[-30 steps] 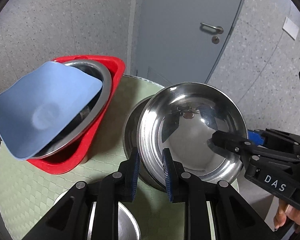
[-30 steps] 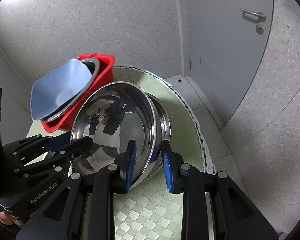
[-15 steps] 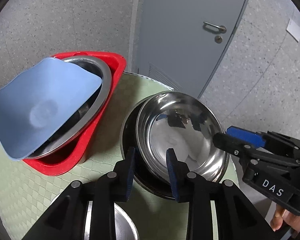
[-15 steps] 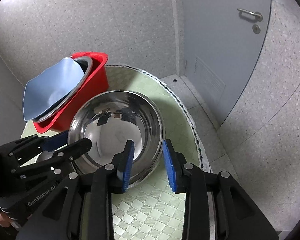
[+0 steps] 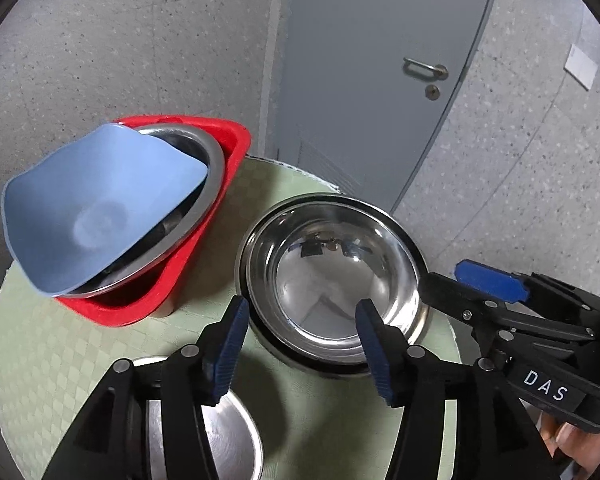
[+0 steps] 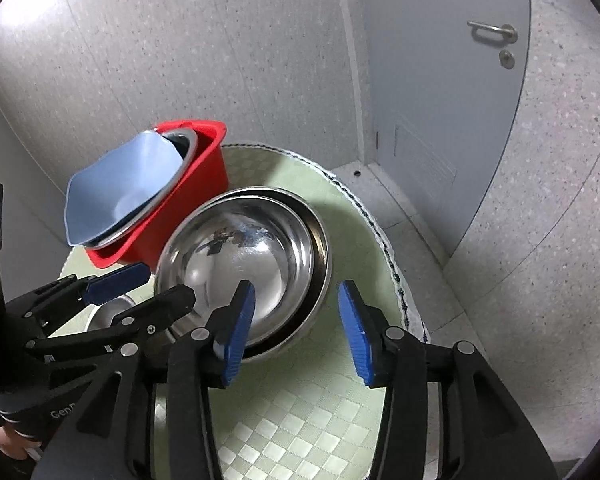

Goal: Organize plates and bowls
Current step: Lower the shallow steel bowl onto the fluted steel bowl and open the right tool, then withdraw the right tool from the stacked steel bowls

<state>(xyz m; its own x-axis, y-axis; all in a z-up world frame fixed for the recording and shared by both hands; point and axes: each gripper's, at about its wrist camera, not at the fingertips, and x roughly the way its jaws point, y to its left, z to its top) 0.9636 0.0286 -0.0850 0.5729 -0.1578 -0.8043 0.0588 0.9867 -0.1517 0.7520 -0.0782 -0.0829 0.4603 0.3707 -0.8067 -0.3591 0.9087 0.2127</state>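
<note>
My left gripper (image 5: 300,334) stands wide, holding nothing, its pads straddling the near rim of the top bowl (image 5: 332,276), which lies just ahead at twelve o'clock, nested in a second bowl on the green table (image 5: 60,360). My right gripper (image 6: 296,320) is equally wide and empty, the same bowl (image 6: 244,264) at its eleven o'clock, its left pad over the near rim. Both hands are close to the stack; which is nearer I cannot tell. At ten o'clock of my left jaws, well apart, the red tub (image 5: 204,240) holds a tilted steel bowl (image 5: 204,184) and a blue plate (image 5: 92,208). A small bowl (image 5: 220,440) sits under my left fingers. Nesting looks done; I judge the tub's leaning pieces come next
</note>
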